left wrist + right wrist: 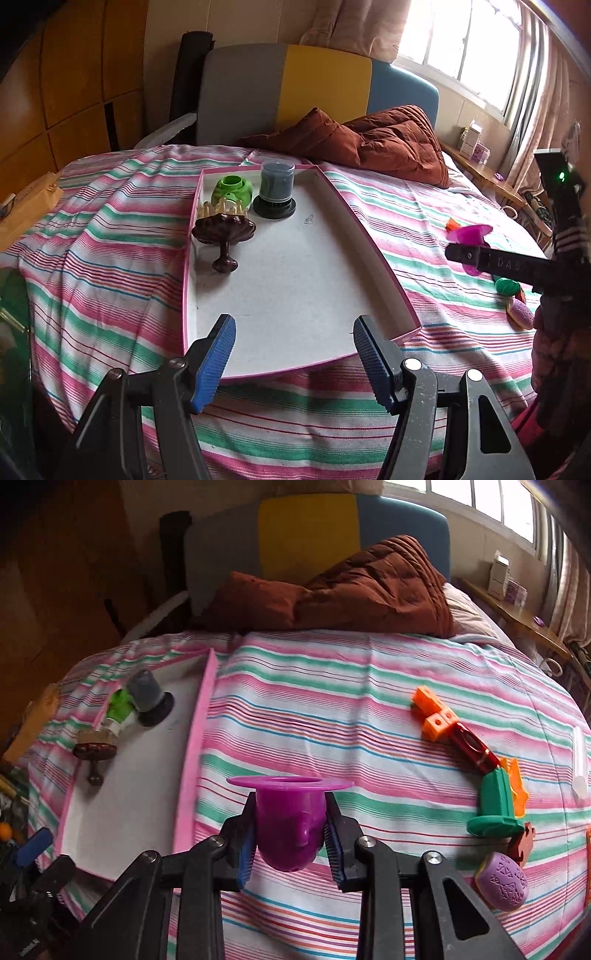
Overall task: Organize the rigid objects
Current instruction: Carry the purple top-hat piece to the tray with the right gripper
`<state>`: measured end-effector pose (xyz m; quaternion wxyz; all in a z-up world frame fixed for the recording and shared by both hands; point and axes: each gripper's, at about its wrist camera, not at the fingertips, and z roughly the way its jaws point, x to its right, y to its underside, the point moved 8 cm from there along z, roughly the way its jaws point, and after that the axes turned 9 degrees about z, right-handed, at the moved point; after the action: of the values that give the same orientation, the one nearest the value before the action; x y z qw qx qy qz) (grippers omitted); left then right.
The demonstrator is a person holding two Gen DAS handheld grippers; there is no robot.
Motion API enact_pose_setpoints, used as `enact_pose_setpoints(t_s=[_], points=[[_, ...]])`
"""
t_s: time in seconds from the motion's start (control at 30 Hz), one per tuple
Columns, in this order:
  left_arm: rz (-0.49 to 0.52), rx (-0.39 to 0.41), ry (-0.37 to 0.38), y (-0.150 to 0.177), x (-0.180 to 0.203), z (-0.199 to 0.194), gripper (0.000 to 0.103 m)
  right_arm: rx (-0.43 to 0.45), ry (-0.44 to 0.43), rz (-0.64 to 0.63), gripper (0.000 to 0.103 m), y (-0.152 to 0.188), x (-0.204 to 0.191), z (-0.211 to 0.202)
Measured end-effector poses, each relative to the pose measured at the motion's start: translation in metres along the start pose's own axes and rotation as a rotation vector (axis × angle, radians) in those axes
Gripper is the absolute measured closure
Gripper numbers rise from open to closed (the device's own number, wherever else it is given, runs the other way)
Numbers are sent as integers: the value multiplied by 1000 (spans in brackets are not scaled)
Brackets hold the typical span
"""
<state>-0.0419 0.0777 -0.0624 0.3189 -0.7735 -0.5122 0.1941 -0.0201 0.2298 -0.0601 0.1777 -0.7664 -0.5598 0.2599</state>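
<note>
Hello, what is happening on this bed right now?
A person is sorting small toys into a pink-edged tray on the striped bedspread. The right gripper holds a purple flanged cup above the bedspread. The left gripper is open over the tray's near edge. Three items already sit in the tray.

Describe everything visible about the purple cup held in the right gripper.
The purple cup looks like glossy moulded plastic: a wide flat flange around an open mouth on top, a tapering body with a rounded bottom and a small bump on its near side. It stands upright, lifted clear of the striped bedspread, clamped at both sides of its body by the right gripper and its blue ribbed fingers. It hangs just right of the pink-rimmed tray. Nothing else touches it.
</note>
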Motion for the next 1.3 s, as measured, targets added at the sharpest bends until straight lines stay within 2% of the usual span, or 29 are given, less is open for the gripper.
enact_pose_setpoints(t_s=[0.2,0.4,0.77,1.13,1.3], points=[[-15,6,-5,0,-8,-3,36,-1,-102,-78,71,-3,-56,0],[-37,14,-16,1,-20,-6,36,-51,-148,-117,72,4,-95,18],[-94,16,-34,4,-47,-10,36,-99,-154,-96,71,-2,-128,58],[-108,9,-43,7,-54,-9,36,-150,-182,-132,71,-9,-163,89],[-107,4,-52,8,-56,-8,36,-190,-174,-129,71,-6,-166,102]])
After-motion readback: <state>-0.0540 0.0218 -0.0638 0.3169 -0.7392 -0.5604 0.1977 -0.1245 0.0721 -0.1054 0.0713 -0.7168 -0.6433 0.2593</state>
